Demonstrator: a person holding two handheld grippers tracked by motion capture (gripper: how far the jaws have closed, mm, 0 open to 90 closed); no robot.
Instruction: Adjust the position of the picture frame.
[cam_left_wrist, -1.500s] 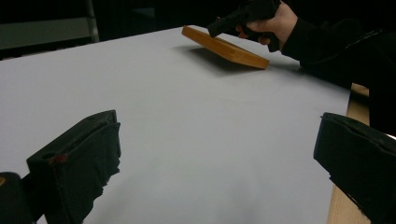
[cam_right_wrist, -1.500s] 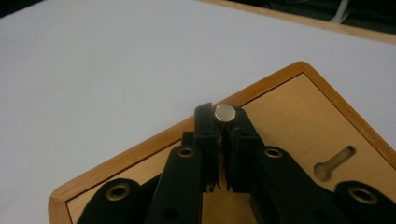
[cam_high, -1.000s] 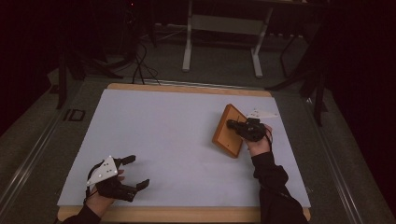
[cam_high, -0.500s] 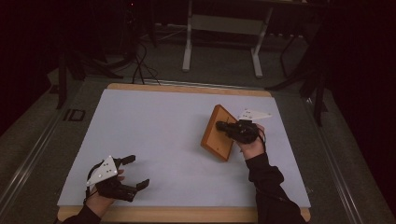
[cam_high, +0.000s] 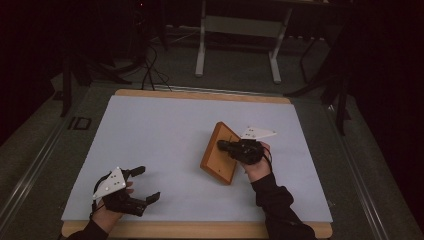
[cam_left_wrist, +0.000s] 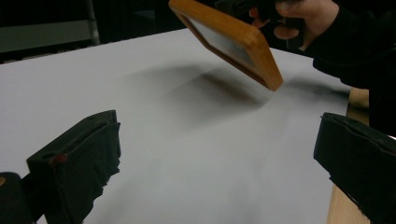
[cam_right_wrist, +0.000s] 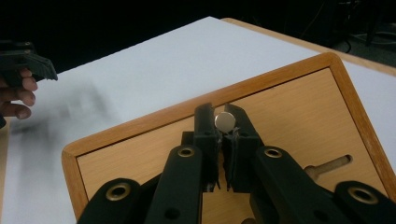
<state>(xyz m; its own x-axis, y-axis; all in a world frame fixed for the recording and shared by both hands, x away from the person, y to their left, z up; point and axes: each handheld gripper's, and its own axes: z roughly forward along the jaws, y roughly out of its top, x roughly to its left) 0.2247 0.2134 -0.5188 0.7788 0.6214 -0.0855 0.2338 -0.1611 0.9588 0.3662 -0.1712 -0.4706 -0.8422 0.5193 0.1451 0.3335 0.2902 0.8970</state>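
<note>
Wooden frame (cam_high: 220, 153) is up off the bench (cam_high: 165, 130), carried in the right claw (cam_high: 226, 146), and that is the story right now. Seen from the right gripper view, the frame (cam_right_wrist: 289, 112) shows its plain back panel, and the jaws are pinched almost together on a small round silver knob (cam_right_wrist: 225, 121) standing out of that panel; the frame hangs directly ahead of the claw tips, tilted, its lower corner dipping toward the bench. From the left gripper view the frame (cam_left_wrist: 229, 39) floats clear of the pale sheet with its shadow spread beneath it, so no edge is touching down. A slot with a wooden peg (cam_right_wrist: 327, 166) sits just right of the claw on the same panel.

Out at the near left corner, the left claw (cam_high: 148, 184) rests low by the bench edge, jaws spread wide with nothing between them, well apart from the frame.

How far along? By my read the pick-up is done and the carry is in progress: the grip on the knob looks secure but small, so the frame could swing. What is left is bringing it to its spot and setting it down, perhaps with the waiting left claw taking an edge; none of that has begun.
</note>
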